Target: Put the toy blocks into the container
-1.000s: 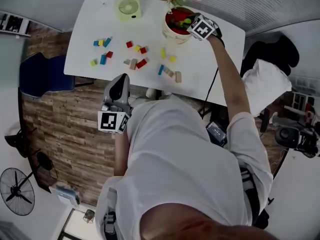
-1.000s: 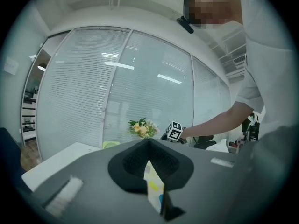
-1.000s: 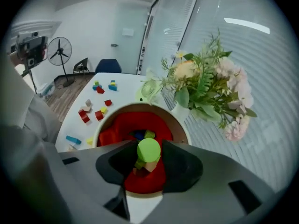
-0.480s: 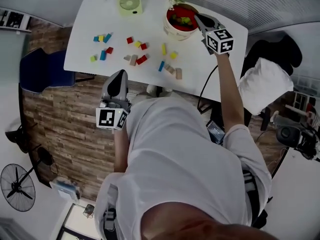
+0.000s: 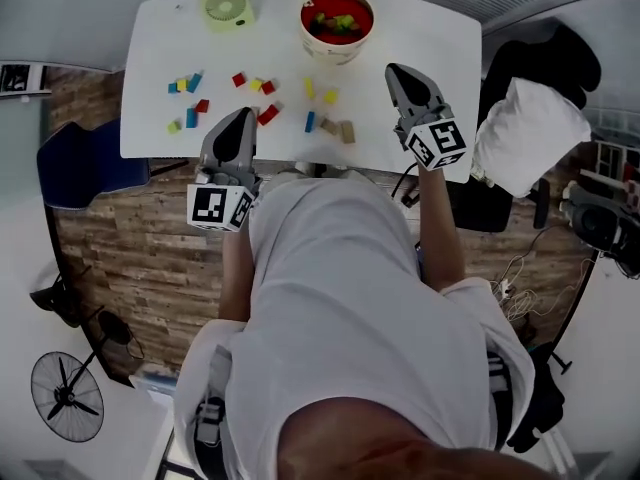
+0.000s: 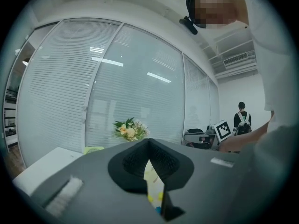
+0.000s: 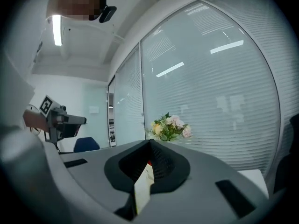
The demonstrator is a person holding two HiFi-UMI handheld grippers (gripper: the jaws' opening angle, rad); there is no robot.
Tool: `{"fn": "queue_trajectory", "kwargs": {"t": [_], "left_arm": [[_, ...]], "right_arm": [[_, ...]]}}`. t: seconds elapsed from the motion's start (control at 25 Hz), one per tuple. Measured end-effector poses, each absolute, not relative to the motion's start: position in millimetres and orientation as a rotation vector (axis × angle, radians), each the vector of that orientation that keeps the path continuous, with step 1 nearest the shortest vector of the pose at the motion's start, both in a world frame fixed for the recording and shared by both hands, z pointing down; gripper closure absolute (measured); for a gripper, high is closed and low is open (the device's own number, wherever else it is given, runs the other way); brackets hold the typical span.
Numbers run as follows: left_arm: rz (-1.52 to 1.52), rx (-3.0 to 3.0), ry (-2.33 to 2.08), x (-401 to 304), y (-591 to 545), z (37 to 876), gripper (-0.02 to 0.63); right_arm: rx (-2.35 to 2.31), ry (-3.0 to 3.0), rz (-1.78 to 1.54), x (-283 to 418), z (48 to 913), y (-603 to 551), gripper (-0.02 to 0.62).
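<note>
Table: white, seen from above, with the bowl at its far edge.
Bowl: red inside, and we see a few coloured pieces in it.
Blocks: scattered loose on the table, left of the bowl and nearer to us, apart from it.
Fan: green, near the bowl's left side.
Left gripper: we hold it well left of the bowl at the table's near edge, jaws pressed together, nothing between them.
Right gripper: right of the bowl and nearer to us, jaws together and empty.

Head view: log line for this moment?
left tool shut, empty | right tool shut, empty | loose blocks on table | container holds blocks
</note>
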State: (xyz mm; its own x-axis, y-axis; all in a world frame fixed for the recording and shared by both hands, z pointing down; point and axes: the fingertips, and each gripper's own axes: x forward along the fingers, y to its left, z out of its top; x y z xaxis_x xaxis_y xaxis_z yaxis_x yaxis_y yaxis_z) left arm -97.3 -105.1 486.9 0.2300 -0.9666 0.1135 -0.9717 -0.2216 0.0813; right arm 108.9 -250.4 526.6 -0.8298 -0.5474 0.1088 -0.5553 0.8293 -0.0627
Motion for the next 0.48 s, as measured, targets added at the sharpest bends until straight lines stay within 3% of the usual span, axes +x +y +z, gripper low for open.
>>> {"fn": "queue_trajectory", "kwargs": {"t": [0.28, 0.32, 0.44, 0.48], "left_arm": [[0.032, 2.447, -1.778, -69.0, -125.8, 480.6, 0.607], [0.03, 2.449, -1.777, -67.3, -125.5, 480.2, 0.607], [0.03, 2.435, -1.792, -67.2, -121.7, 479.6, 0.607], [0.031, 2.424, -1.804, -69.0, -119.1, 479.9, 0.607]], "right_arm": [[0.696, -2.666, 0.023, 98.9, 590.2, -236.2, 0.592], [0.635, -2.617, 0.012, 93.8, 606.0, -233.9, 0.575], [0.442, -2.468, -0.01, 76.2, 654.4, -225.4, 0.429], [0.384, -2.42, -0.018, 70.3, 670.5, -222.9, 0.422]]}}
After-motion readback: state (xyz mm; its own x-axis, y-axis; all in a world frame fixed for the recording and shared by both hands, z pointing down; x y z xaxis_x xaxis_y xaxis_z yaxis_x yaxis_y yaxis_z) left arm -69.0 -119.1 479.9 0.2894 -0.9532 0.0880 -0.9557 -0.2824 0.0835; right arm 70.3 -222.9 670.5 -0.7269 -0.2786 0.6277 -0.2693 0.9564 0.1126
